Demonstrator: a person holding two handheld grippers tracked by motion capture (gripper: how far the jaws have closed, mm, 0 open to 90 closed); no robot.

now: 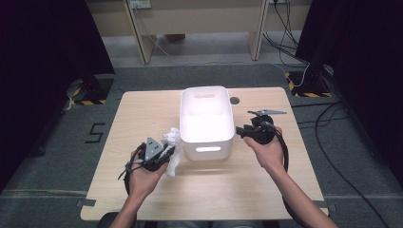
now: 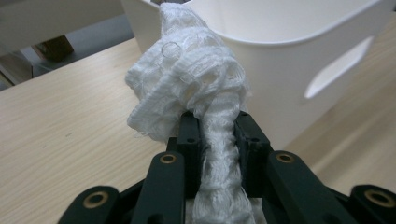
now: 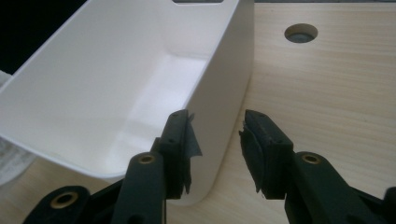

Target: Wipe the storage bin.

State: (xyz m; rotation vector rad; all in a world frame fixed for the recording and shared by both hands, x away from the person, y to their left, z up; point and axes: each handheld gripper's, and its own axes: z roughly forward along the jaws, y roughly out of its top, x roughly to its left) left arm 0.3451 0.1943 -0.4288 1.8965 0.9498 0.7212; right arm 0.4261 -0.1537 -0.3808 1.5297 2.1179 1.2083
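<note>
The left hand-held gripper (image 2: 217, 140) clamps the white cloth (image 2: 187, 84) beside the white bin (image 1: 206, 121), likely to drop it inside, while the right hand-held gripper (image 3: 217, 140) straddles its wall, jaws apart.

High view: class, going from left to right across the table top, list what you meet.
Left gripper → white cloth pinched in its jaws → white bin → right gripper, jaws apart at the bin's right wall, with the table's round hole farther back.

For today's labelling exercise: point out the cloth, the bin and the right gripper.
cloth (image 2: 187, 74), left gripper view, on the bunched top above the jaws.
bin (image 1: 206, 149), high view, on its near wall.
right gripper (image 3: 217, 144), right gripper view, midway between its fingertips.
</note>
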